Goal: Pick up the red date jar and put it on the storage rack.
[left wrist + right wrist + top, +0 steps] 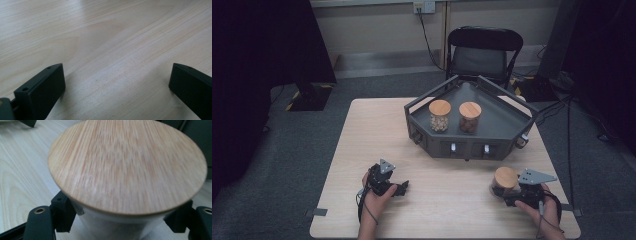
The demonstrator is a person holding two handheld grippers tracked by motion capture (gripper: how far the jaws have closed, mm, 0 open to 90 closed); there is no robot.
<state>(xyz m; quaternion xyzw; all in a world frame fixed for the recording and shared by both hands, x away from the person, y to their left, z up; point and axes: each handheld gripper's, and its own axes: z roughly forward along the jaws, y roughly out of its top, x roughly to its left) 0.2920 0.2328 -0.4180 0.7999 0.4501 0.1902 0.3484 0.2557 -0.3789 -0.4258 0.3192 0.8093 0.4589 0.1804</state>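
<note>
The big wooden surface (362,150) has a dark tray (507,125) with walls sitting at its far side. Two jars with wooden lids, a pale-filled jar (440,116) and a brown-filled jar (470,117), already stand side by side inside the tray.

A third jar (504,181) stands on the surface, near the front right corner and well apart from the tray. The right tongs (508,194) are pinching this jar just under its round wooden lid (127,167), one black jaw on each side of the glass.

The left tongs (401,187) are spread wide, with nothing but bare wood between them, near the front left of the surface.

It looks like the grabbing step is done. I think the next move is to lift the jar straight up, keep it from tipping, carry it over the tray wall, and set it down beside the other two.
</note>
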